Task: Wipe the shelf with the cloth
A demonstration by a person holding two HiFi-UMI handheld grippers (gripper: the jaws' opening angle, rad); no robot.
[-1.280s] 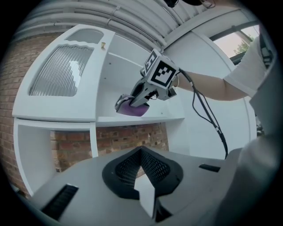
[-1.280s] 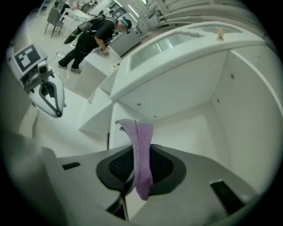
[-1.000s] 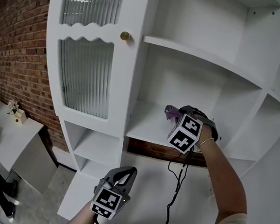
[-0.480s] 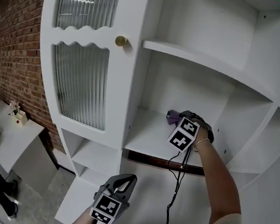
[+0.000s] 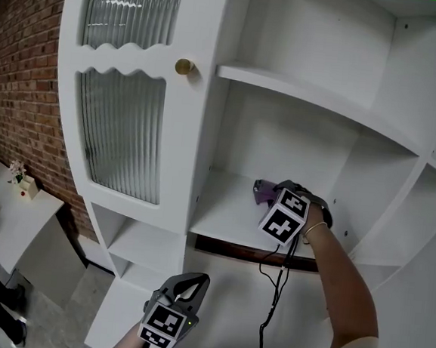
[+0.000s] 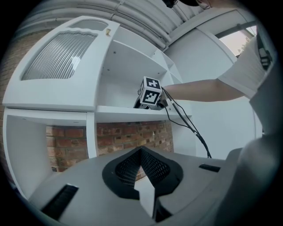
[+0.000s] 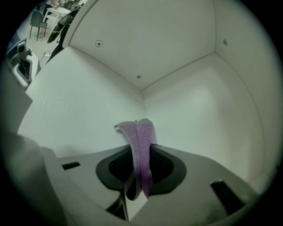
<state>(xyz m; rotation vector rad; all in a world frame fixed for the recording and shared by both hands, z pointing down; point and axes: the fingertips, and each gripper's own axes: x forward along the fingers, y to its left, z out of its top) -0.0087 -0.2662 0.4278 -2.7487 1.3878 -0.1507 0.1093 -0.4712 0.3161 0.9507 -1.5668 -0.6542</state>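
Right gripper (image 7: 139, 174) jaws clamped on the purple cloth (image 7: 140, 141), a folded strip pinched mid-fold; looks soft, light, limp; likely to bunch when dragged, so holding it at the fold with some left hanging free seems right; cloth sits over the shelf (image 5: 226, 208), centre of head view; left gripper (image 6: 142, 167) jaws together, empty, bottom centre, well below the shelf; cloth-to-shelf contact unclear, cloth mostly behind the marker cube (image 5: 284, 217).
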